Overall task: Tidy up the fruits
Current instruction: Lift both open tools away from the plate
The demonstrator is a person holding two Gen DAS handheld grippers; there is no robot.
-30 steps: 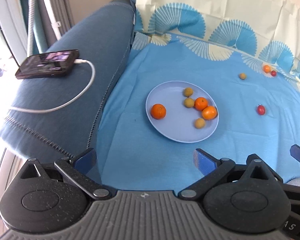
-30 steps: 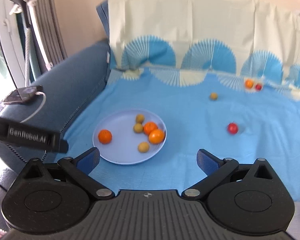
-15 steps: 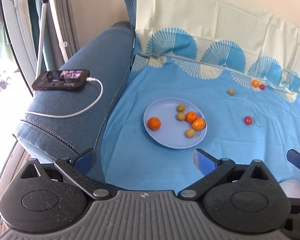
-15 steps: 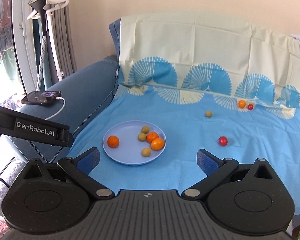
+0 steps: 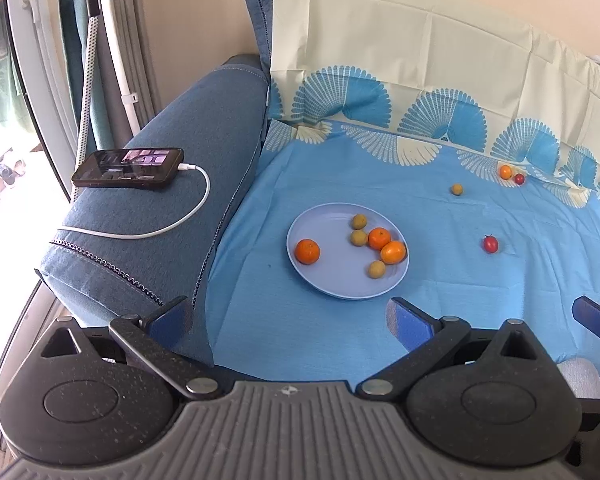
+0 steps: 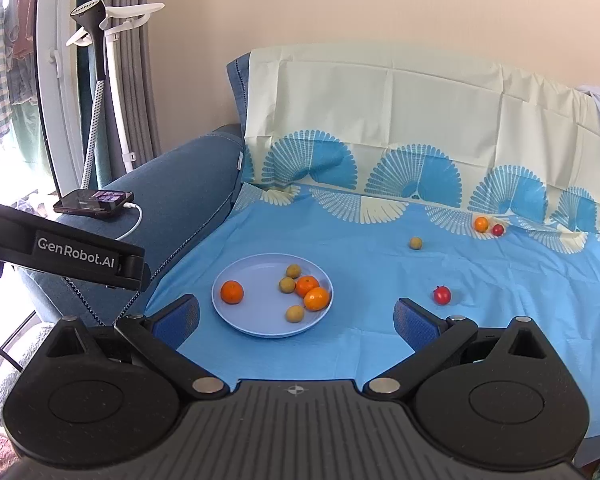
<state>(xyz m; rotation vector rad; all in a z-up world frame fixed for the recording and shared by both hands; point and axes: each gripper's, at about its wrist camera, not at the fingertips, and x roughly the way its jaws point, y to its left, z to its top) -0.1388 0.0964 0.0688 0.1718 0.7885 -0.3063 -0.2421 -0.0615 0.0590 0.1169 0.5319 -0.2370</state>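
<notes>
Left wrist view: left gripper (image 5: 288, 318) is sitting empty, jaws wide, while the plate (image 5: 328, 276) of oranges and small yellowish fruits is lying mid-frame on the blue sheet (image 5: 480, 288).

Right wrist view: right gripper (image 6: 296, 320) is gaping wide too, red fruit (image 6: 442, 295) lying right of centre, plate (image 6: 240, 316) just left.

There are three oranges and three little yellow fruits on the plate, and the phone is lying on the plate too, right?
Not quite. The phone lies on the sofa arm, plugged into a white cable, as the left wrist view shows. The plate holds only three oranges and three little yellow fruits.
</notes>
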